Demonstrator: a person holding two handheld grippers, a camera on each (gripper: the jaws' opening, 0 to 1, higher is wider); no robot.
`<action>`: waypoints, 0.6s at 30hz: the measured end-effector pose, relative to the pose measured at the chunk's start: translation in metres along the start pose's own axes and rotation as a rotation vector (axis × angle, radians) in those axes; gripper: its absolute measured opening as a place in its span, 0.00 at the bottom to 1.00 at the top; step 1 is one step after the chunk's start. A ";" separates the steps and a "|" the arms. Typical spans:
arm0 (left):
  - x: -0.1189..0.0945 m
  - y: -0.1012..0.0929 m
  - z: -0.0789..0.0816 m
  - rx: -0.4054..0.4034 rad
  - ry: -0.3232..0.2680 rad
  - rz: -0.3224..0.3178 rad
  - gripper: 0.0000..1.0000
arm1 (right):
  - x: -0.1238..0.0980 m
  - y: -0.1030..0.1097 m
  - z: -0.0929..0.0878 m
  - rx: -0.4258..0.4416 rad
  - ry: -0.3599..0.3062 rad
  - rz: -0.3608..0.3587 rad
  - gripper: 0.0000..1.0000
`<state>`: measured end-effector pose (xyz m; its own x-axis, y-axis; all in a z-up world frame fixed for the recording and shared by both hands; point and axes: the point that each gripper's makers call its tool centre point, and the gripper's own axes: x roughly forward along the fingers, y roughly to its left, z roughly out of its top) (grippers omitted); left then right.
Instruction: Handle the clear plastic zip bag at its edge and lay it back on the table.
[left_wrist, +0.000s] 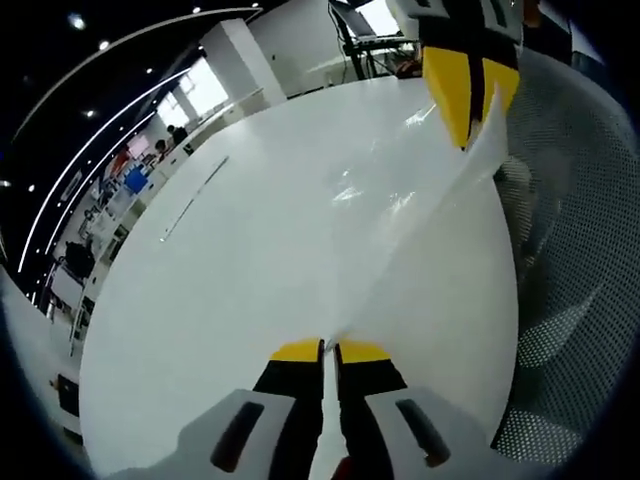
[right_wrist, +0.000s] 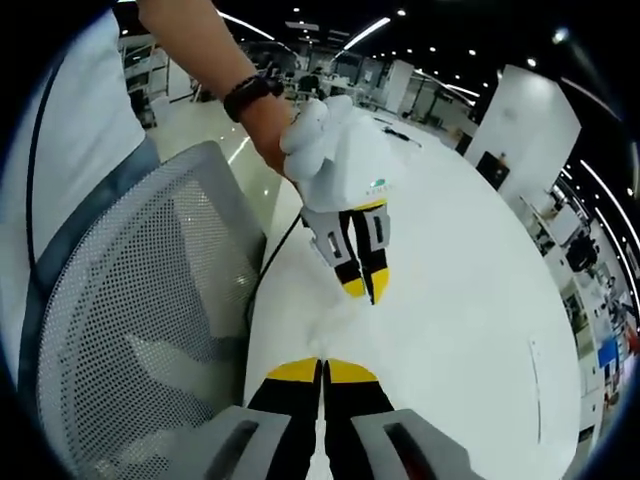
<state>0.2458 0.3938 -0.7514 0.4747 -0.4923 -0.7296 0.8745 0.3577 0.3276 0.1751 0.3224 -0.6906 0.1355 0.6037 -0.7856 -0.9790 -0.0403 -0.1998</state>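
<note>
Both pairs of fingers were clenched on the clear zip bag (left_wrist: 420, 210): in the left gripper view the left gripper (left_wrist: 330, 352) had its yellow tips pinched together over one edge of the film; the right gripper (left_wrist: 470, 95), coming in at the top, nipped the opposite edge; in the right gripper view the right gripper (right_wrist: 322, 368) was likewise closed, with the left gripper (right_wrist: 362, 285) facing it, a person's hand (right_wrist: 265, 125) behind.

The bag hung stretched between the two, just above the white table (left_wrist: 220, 300) (whether any part touched the top could not be told); its long axis ran from one gripper straight to the other, edge to edge.

It would likely handle as very light, limp and slippery; thin film creases and slides from a loose pinch, so the hold belongs right at the edge, ideally on the stiffer zip strip. A mesh chair (right_wrist: 130, 330) stood beside the table.
</note>
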 end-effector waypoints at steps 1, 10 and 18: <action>0.000 0.000 -0.001 -0.001 0.001 0.000 0.01 | 0.000 0.000 -0.001 0.000 0.003 -0.003 0.00; -0.007 -0.002 -0.002 -0.002 -0.002 0.001 0.00 | -0.005 -0.007 -0.014 0.021 0.040 -0.039 0.00; -0.012 -0.001 0.004 -0.003 0.004 0.012 0.00 | -0.003 -0.017 -0.030 0.050 0.072 -0.064 0.00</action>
<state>0.2399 0.3967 -0.7408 0.4844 -0.4852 -0.7280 0.8687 0.3655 0.3345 0.1957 0.2977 -0.7022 0.2070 0.5450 -0.8124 -0.9741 0.0374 -0.2231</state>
